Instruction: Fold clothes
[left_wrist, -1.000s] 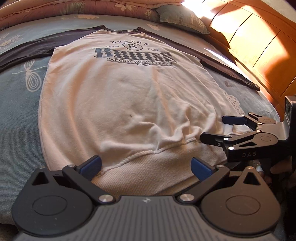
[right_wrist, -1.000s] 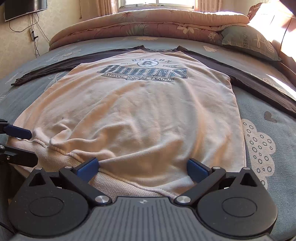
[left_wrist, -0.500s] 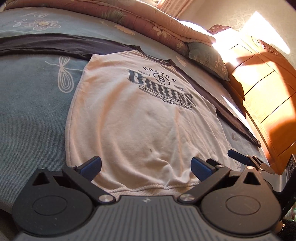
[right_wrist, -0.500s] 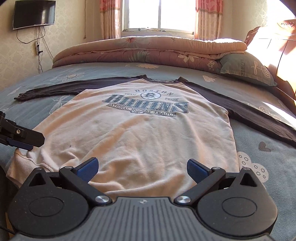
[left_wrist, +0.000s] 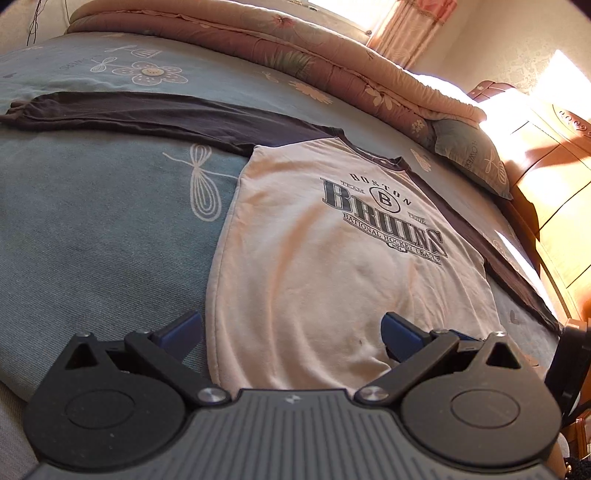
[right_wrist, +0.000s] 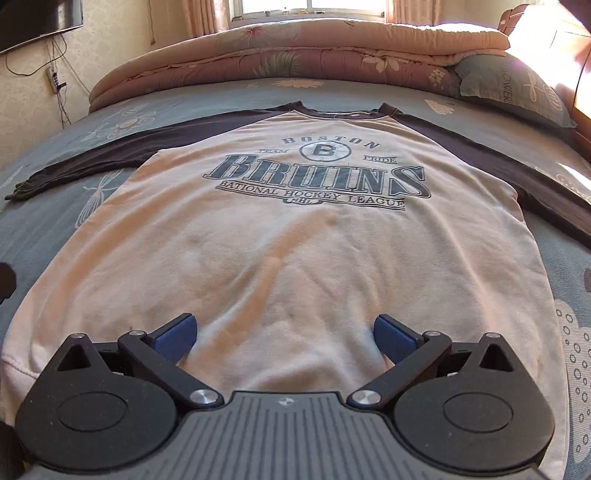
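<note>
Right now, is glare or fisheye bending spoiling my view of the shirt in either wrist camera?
Left wrist view: sun blows out the headboard and the wall at upper right; the shirt stays readable, print legible though tilted and bowed. Right wrist view: the window is overexposed, the shirt evenly lit, lettering sharp. Both views: the bed curves strongly toward the edges.

Cream shirt — dark, perhaps brown, sleeves

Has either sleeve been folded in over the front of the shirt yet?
No: in the right wrist view both dark sleeves, left sleeve and right sleeve, lie stretched outward on the bed, off the shirt front.
</note>
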